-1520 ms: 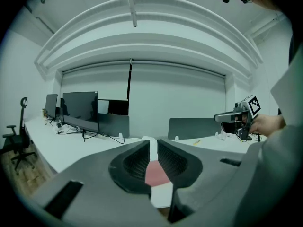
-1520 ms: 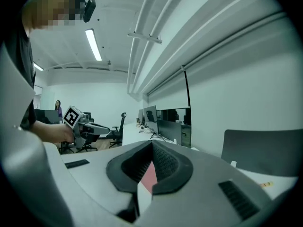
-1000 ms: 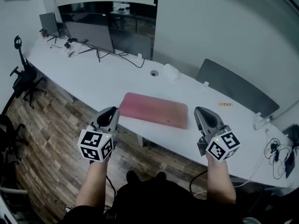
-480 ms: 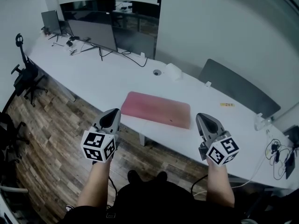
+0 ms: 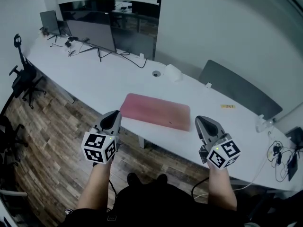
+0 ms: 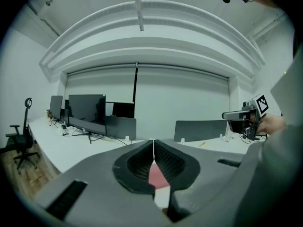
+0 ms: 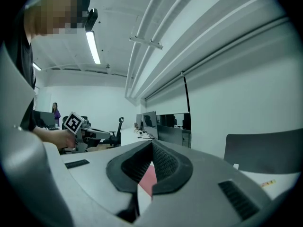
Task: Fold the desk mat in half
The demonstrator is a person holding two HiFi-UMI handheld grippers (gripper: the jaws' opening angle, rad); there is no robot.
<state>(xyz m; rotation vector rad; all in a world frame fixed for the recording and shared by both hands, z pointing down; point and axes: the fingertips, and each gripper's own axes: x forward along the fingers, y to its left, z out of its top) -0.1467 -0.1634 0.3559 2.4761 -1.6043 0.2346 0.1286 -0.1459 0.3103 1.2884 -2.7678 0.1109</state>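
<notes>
Desk mat [image 5: 156, 112] lies flat and unfolded by the worktop's [image 5: 109, 79] near edge, easy to reach. Left gripper [image 5: 113, 114] and right gripper [image 5: 204, 120] hover short of it, jaws together on nothing, probably lining up with its ends.

The left tool [image 5: 113, 115] and right tool [image 5: 200, 121] are grey, with black ribbed pads [image 6: 166, 161] and 1 white cube [image 5: 98, 147] of black square markers each. The person wears a black top [image 5: 156, 203] and dark shoes [image 5: 134, 178].

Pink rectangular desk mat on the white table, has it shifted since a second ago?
No. The pink rectangular desk mat still lies flat by the front edge of the long white table, just as far from the round cable hole as before.
</notes>
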